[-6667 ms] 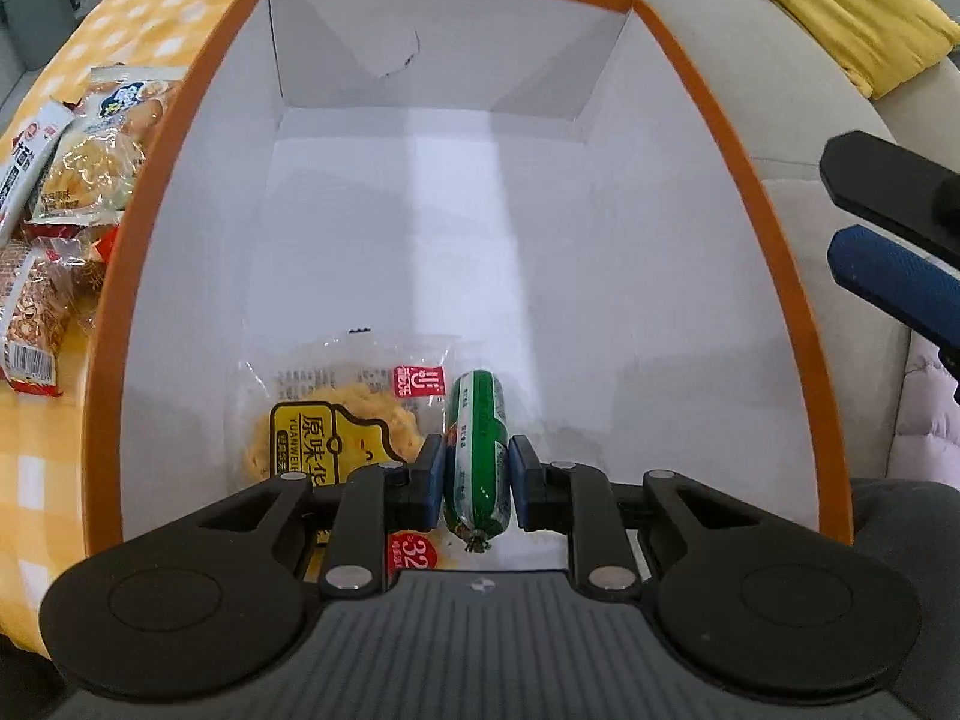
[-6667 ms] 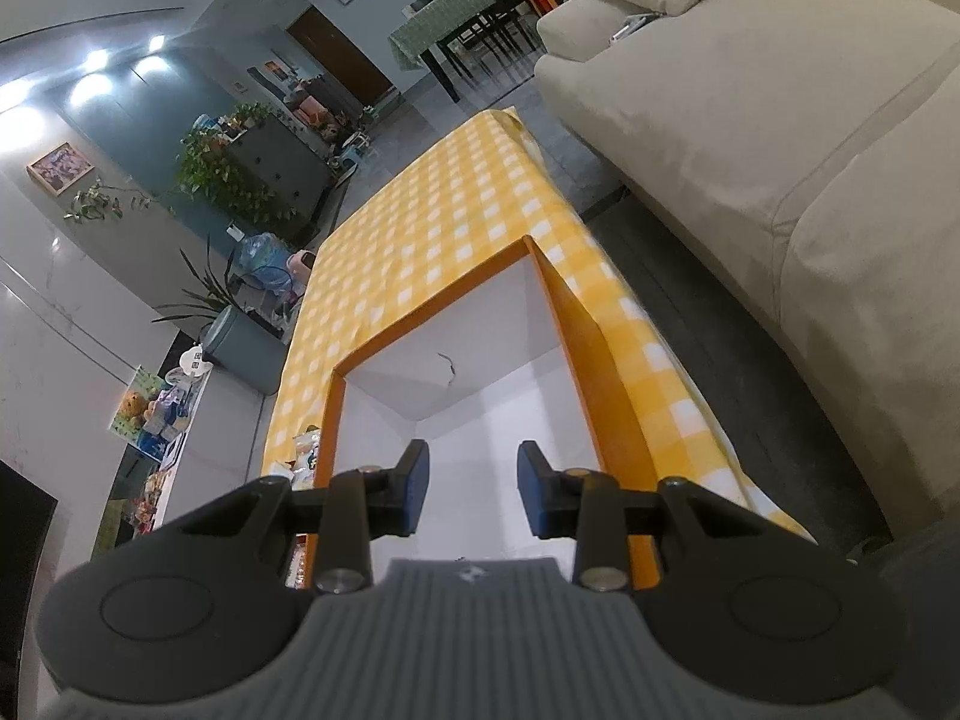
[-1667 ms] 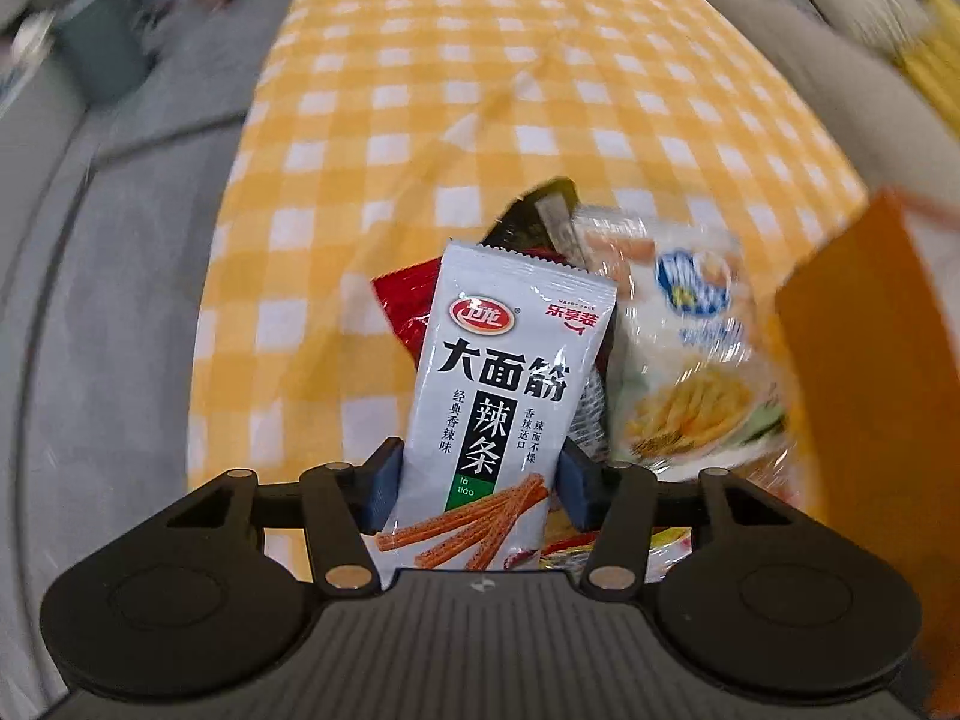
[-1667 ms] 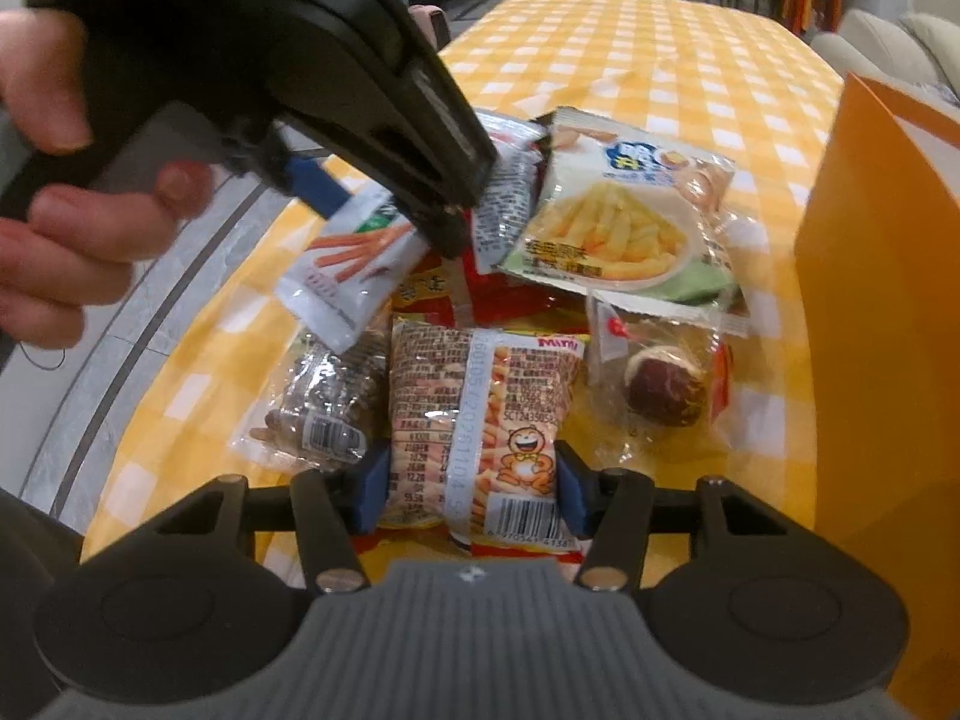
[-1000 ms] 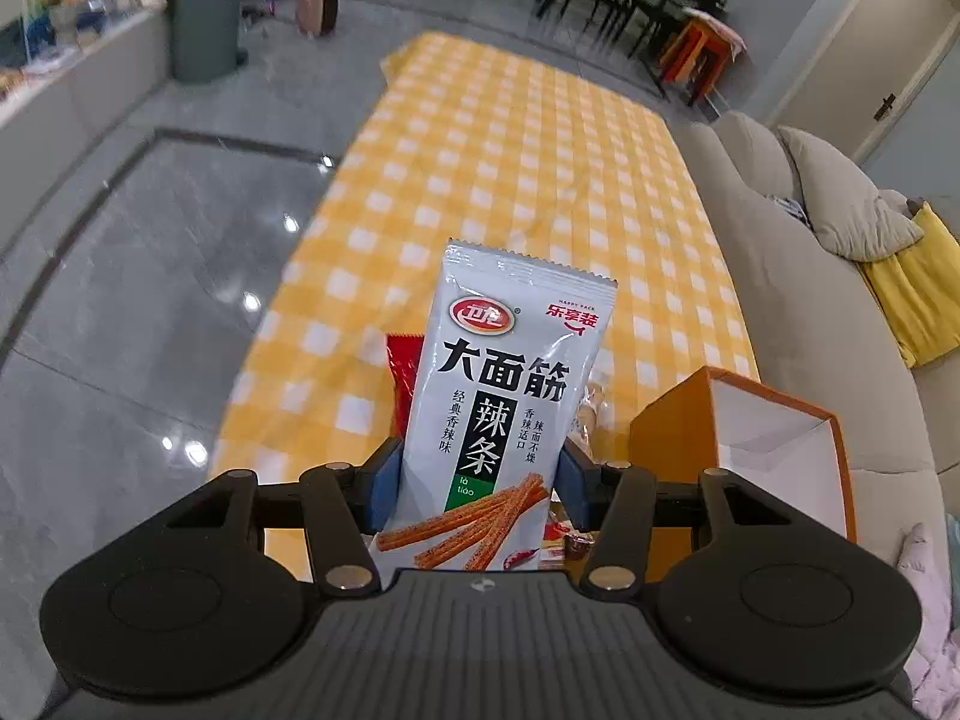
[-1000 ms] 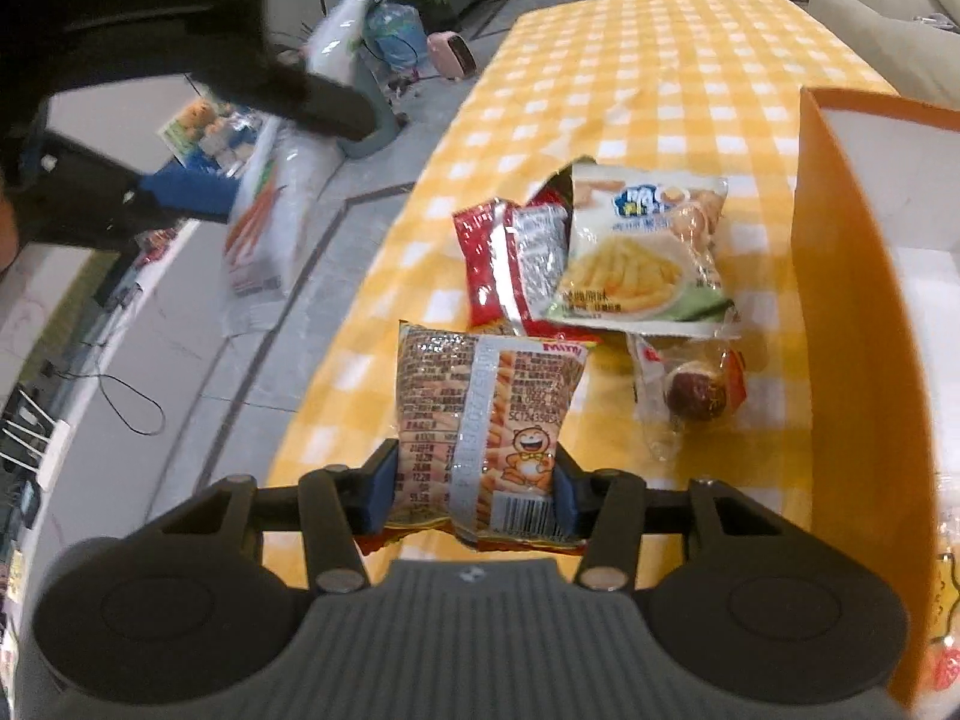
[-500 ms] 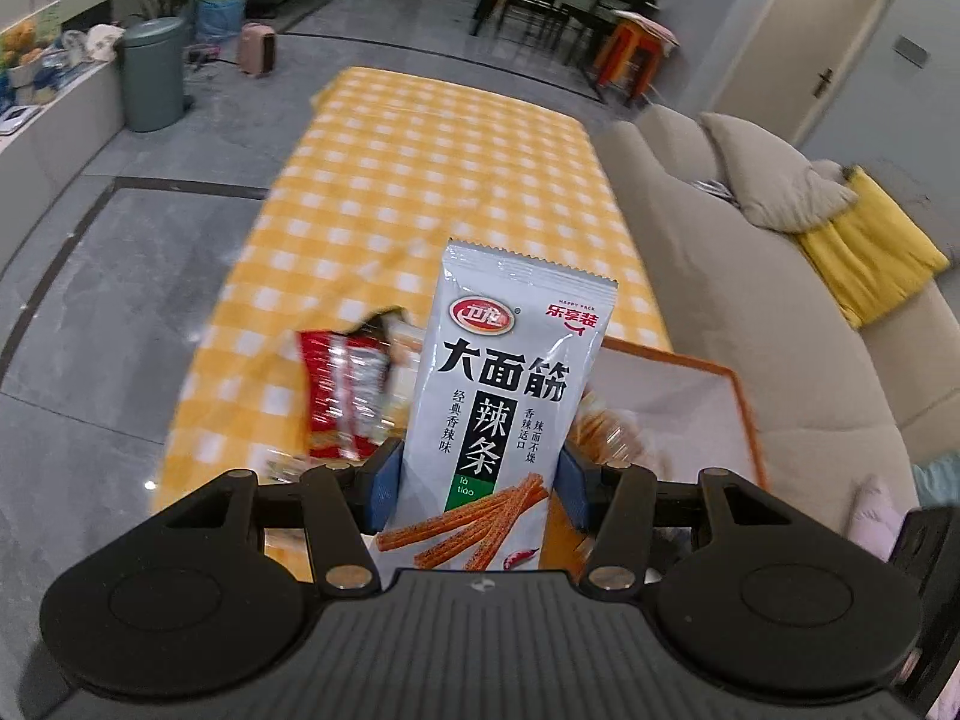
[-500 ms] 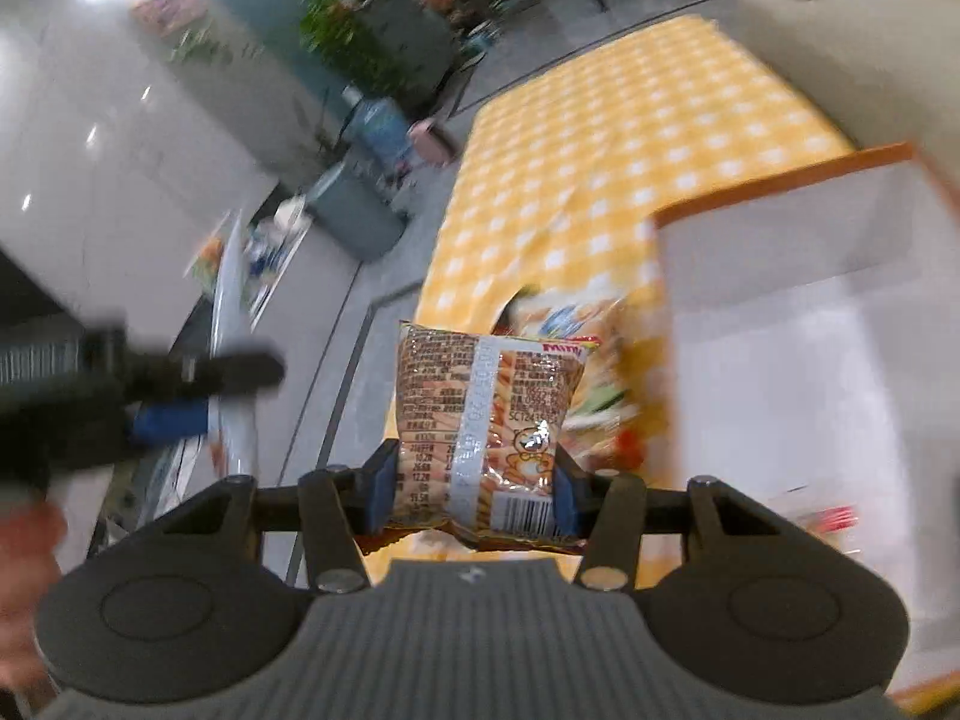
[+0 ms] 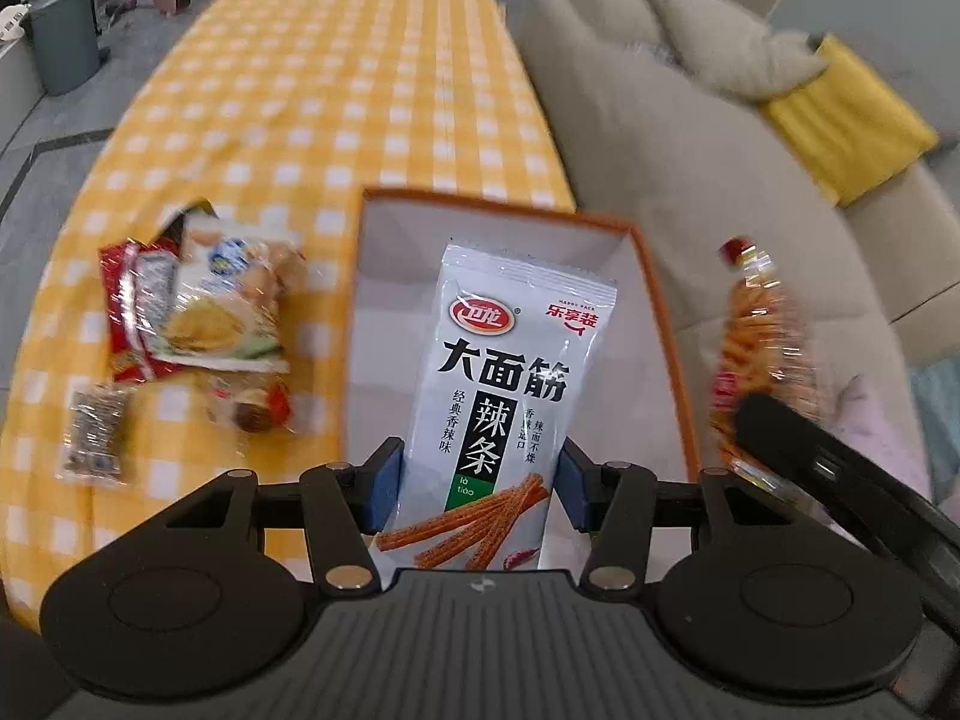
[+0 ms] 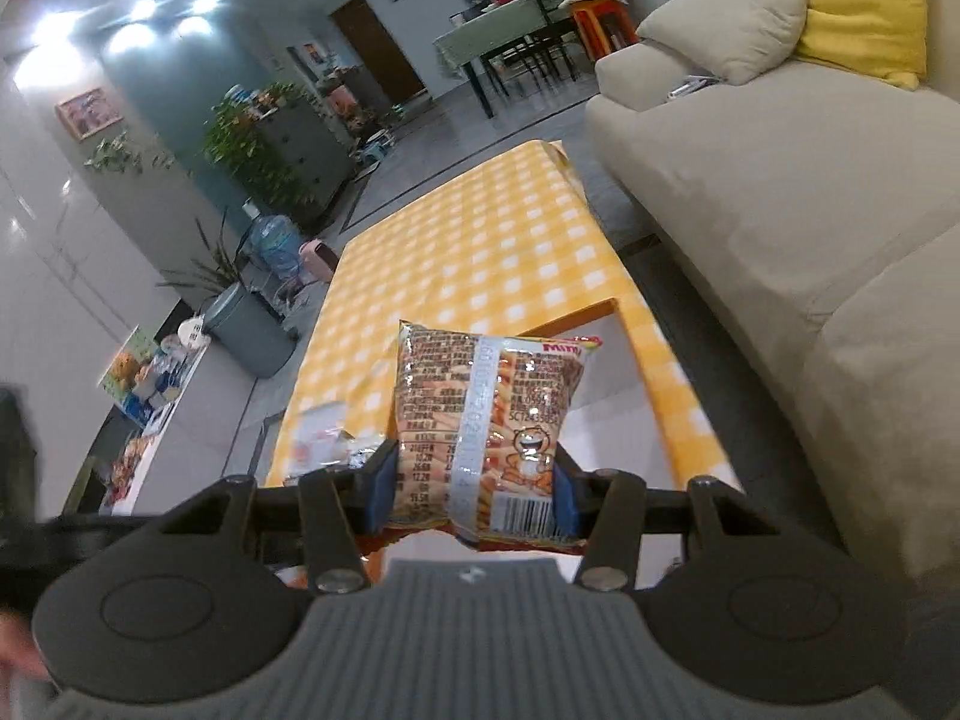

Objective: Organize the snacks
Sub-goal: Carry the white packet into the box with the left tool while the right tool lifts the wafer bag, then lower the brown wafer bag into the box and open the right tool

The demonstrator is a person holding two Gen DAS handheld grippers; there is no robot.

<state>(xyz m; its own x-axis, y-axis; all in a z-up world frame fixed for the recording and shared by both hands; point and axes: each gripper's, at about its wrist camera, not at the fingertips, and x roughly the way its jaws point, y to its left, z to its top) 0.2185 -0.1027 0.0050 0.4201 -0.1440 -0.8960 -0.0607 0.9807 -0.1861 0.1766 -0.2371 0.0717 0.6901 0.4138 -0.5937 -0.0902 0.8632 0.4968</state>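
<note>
The left gripper (image 9: pixel 477 477) clamps a silver-white foil packet of spicy strips (image 9: pixel 501 384) upright above the orange-rimmed white cardboard box (image 9: pixel 666 324), which sits on the yellow checked worktop (image 9: pixel 336 90). Loose snack packets (image 9: pixel 204 312) lie at the box's nine o'clock. The right gripper (image 10: pixel 474 492) grips a clear crinkly bag of stick snacks (image 10: pixel 489 420), seen at the box's three o'clock.

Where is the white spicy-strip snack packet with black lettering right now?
In the left wrist view, the white spicy-strip packet stands clamped in the left gripper, in front of the orange-rimmed white box.
</note>
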